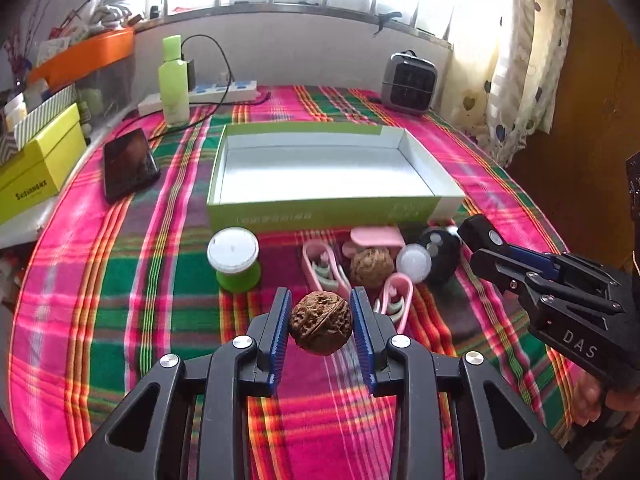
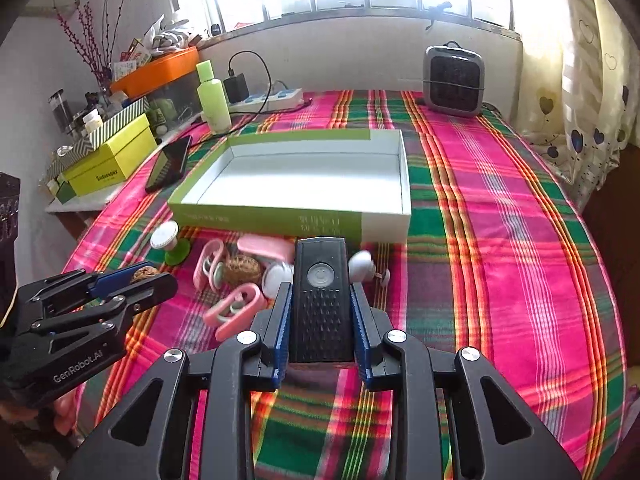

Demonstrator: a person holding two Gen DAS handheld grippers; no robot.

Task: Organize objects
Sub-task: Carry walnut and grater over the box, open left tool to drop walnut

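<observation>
Left wrist: left gripper [image 1: 320, 316] clamps walnut [image 1: 321, 328]

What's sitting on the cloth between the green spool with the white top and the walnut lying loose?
A pink clip lies between the spool and the loose walnut, touching the walnut; the left wrist view shows it.

The cloth [image 1: 120, 280] has pink, green and orange checks. The box [image 1: 320, 212] is green outside, white inside. The walnut [image 1: 321, 324] is brown. The clips [image 2: 236, 312] are pink. The remote [image 2: 320, 300] looks black.
</observation>
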